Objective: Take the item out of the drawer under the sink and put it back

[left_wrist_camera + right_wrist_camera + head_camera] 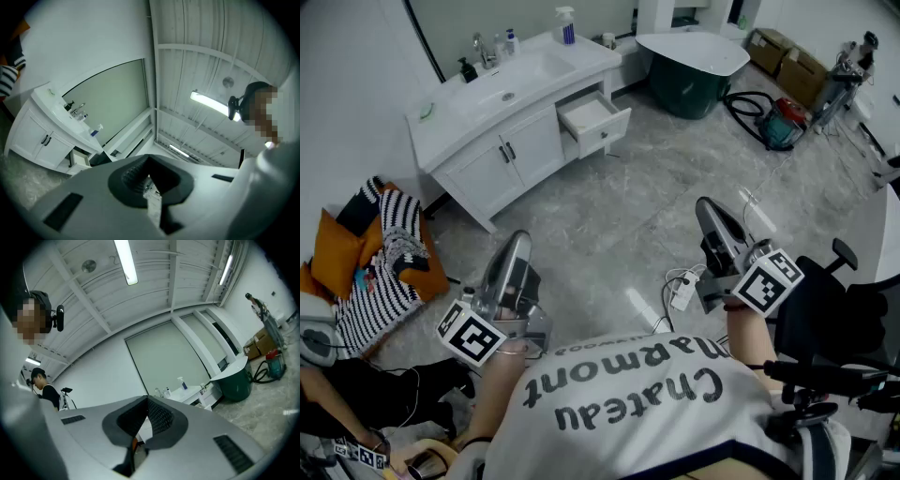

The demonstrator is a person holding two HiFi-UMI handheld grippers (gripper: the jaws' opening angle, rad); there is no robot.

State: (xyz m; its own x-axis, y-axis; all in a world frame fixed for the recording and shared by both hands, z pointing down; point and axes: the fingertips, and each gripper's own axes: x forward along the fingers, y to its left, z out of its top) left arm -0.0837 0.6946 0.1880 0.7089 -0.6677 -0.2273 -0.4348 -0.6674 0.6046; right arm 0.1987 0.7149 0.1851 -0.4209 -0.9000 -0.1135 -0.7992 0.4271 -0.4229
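The left hand-held gripper (518, 242) and the right hand-held gripper (707, 208) are held with jaws pressed together, nothing clamped, well apart from the sink (517, 77). The drawer (594, 116) is seen pulled open under the right end of the surface (586, 54); its contents cannot be made out.

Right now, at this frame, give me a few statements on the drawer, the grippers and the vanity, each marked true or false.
1. One drawer of the white vanity stands pulled open. True.
2. The left gripper holds an item from the drawer. False: its jaws are shut with nothing between them.
3. Both cabinet doors under the sink are shut. True.
4. The right gripper reaches into the drawer. False: it is held close to the person's body, well away from the vanity, jaws shut and empty.
5. A spray bottle stands on the vanity top. True.
6. The tub's outer wall is red. False: the tub is dark green outside.
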